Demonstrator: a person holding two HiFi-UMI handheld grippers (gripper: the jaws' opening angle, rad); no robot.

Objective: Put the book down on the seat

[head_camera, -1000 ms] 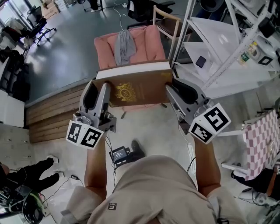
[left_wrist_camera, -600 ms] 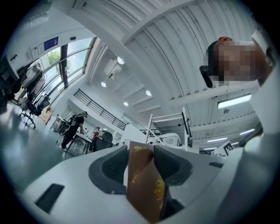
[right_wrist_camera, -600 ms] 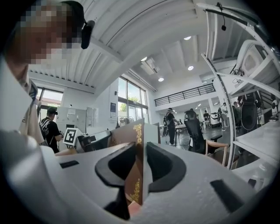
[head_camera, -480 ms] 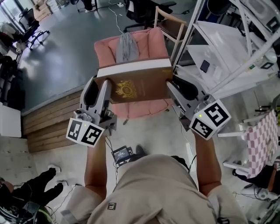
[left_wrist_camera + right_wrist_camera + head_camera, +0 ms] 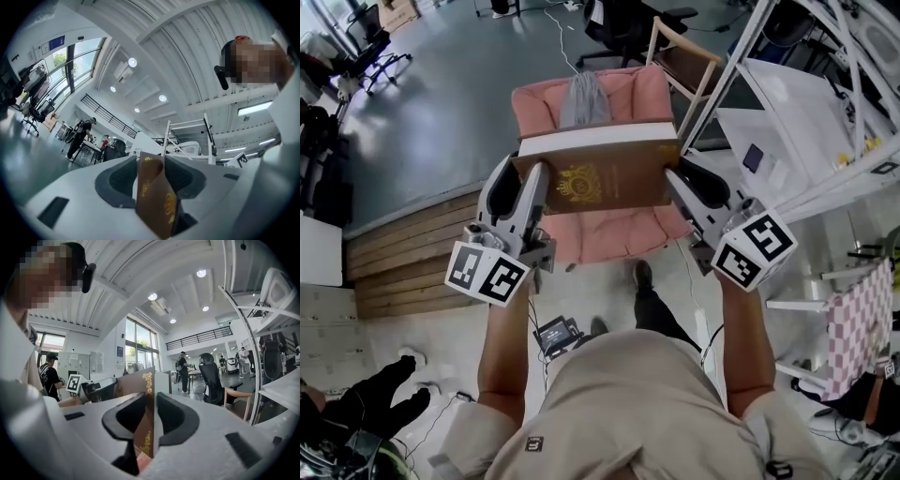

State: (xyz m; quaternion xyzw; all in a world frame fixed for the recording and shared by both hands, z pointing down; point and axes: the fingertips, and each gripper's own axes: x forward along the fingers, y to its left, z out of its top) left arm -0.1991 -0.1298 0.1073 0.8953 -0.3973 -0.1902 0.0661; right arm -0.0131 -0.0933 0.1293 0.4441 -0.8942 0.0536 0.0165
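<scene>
I hold a brown hardcover book (image 5: 602, 178) with a gold crest, flat and level, over a pink cushioned chair seat (image 5: 614, 236). My left gripper (image 5: 532, 180) is shut on the book's left edge and my right gripper (image 5: 675, 180) on its right edge. The left gripper view has the brown cover (image 5: 154, 199) pinched between the dark pads (image 5: 119, 180). In the right gripper view the cover (image 5: 140, 385) stands edge-on between the pads (image 5: 176, 416). The book hangs above the cushion, apart from it. A grey cloth (image 5: 584, 98) drapes over the pink backrest (image 5: 633, 89).
A white metal rack (image 5: 806, 122) stands close on the right, with a wooden chair (image 5: 682, 58) behind the pink one. A wooden step (image 5: 412, 253) lies at left. My shoe (image 5: 643, 277) and a small black device (image 5: 555, 330) are on the floor. A checkered cloth (image 5: 858, 319) hangs at right.
I have stepped closer to the pink chair; one foot is now forward. The book, still gripped at both edges, has moved further over the seat.
</scene>
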